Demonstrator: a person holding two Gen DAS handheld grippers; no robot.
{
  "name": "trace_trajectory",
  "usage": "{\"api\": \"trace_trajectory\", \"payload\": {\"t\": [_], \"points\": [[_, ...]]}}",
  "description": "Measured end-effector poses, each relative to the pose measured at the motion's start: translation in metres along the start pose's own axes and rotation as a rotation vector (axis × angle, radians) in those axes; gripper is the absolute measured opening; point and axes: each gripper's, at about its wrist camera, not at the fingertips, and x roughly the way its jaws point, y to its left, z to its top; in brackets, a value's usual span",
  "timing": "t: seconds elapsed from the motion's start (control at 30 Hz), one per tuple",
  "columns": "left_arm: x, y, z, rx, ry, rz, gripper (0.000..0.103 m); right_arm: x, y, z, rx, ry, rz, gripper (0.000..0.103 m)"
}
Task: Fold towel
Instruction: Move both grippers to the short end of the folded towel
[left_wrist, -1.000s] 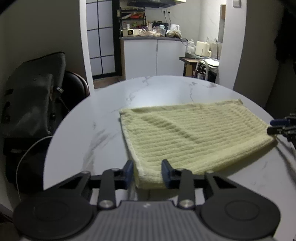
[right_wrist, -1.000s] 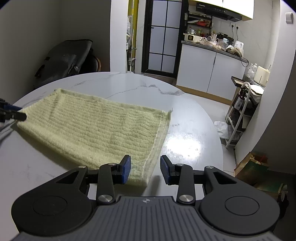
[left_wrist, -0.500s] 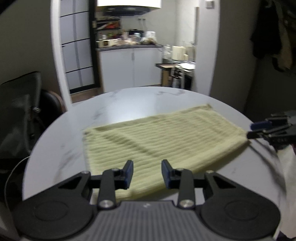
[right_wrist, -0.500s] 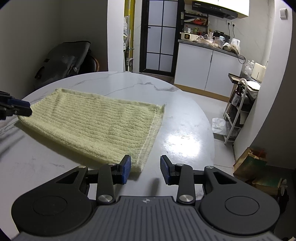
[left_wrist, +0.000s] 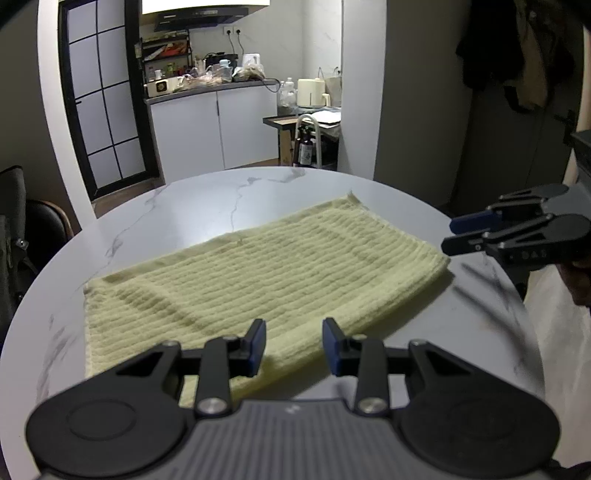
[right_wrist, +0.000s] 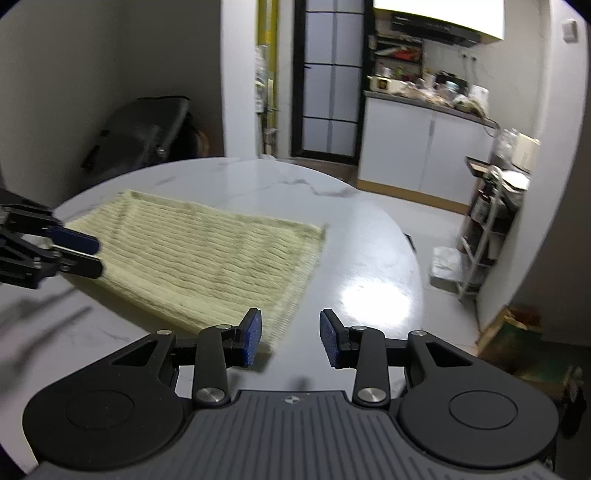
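Here both grippers, left (left_wrist: 293, 345) and right (right_wrist: 290, 338), stand open, empty, partly hiding the towel's (left_wrist: 266, 273) near edge.

No legible text, label, brand, number or sign was found in either view. Small white embossed mark was seen on ribbed grey gripper housing (right_wrist: 291, 398) in right wrist view, too small to be read. Cream rectangular box (left_wrist: 161, 86) on dark kitchen counter carried dark round patch, not readable. Bottles and packages on counter were too blurred for any lettering to be made out.
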Motion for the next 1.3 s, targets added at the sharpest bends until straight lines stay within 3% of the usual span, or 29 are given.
{"api": "trace_trajectory", "payload": {"t": [0.13, 0.33, 0.67, 1.07, 1.3], "points": [[-0.002, 0.020, -0.010, -0.052, 0.016, 0.062, 0.037, 0.006, 0.006, 0.002, -0.022, -0.018, 0.058, 0.039], [-0.018, 0.050, -0.025, -0.118, 0.024, 0.133, 0.037, 0.019, 0.012, 0.006, -0.032, 0.009, 0.071, 0.039], [-0.025, 0.068, -0.036, -0.158, 0.030, 0.149, 0.038, 0.027, 0.015, 0.002, -0.029, 0.058, 0.063, 0.039], [-0.021, 0.081, -0.030, -0.153, 0.024, 0.226, 0.036, 0.012, 0.038, -0.005, -0.041, 0.087, 0.154, 0.039], [-0.020, 0.053, -0.016, -0.105, 0.001, 0.118, 0.036, 0.003, 0.032, 0.003, -0.037, 0.062, 0.145, 0.039]]}}
